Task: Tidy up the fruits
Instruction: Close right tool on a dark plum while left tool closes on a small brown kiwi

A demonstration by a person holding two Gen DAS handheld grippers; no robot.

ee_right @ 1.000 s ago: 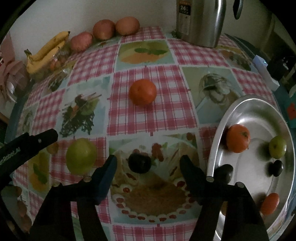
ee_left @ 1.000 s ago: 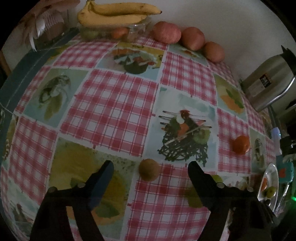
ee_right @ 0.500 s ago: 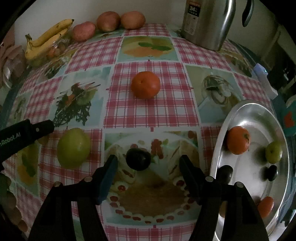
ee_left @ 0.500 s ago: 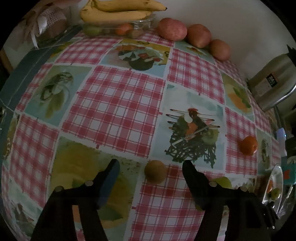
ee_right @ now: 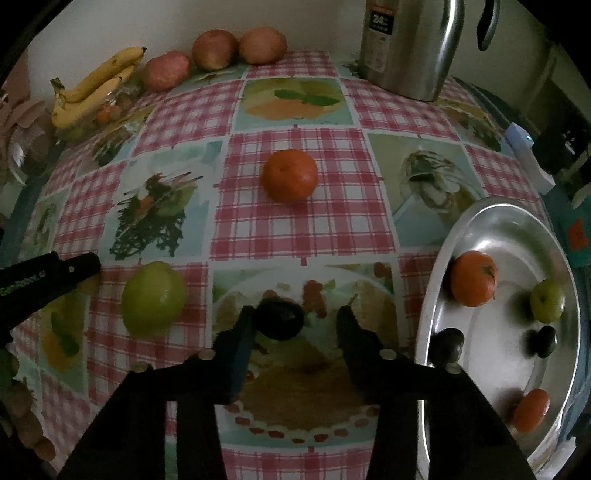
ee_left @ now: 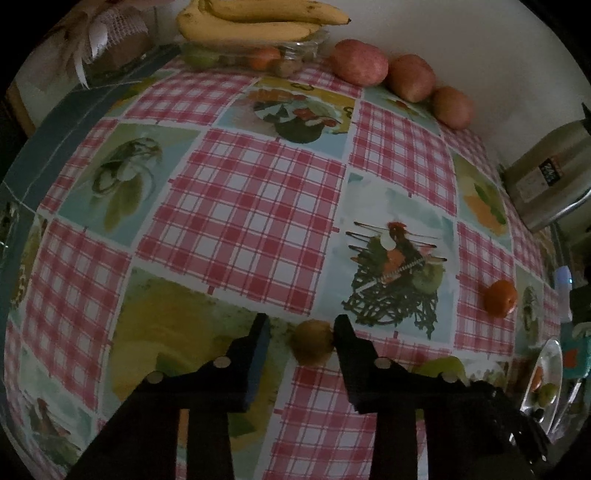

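My left gripper is open around a small brown fruit on the checked tablecloth; its right finger touches the fruit, the left finger stands apart. My right gripper is open around a dark plum; its left finger touches the plum, the right finger stands apart. A green apple lies left of the plum, an orange farther back. A steel plate at the right holds several fruits. The left gripper's finger shows at the left edge of the right wrist view.
Bananas on a clear container and three red apples line the back wall. A steel kettle stands at the back right. The orange and plate show at the right in the left wrist view.
Both grippers have narrowed and moved forward. The left one now brackets the brown fruit and the right one the plum, each with one finger touching.
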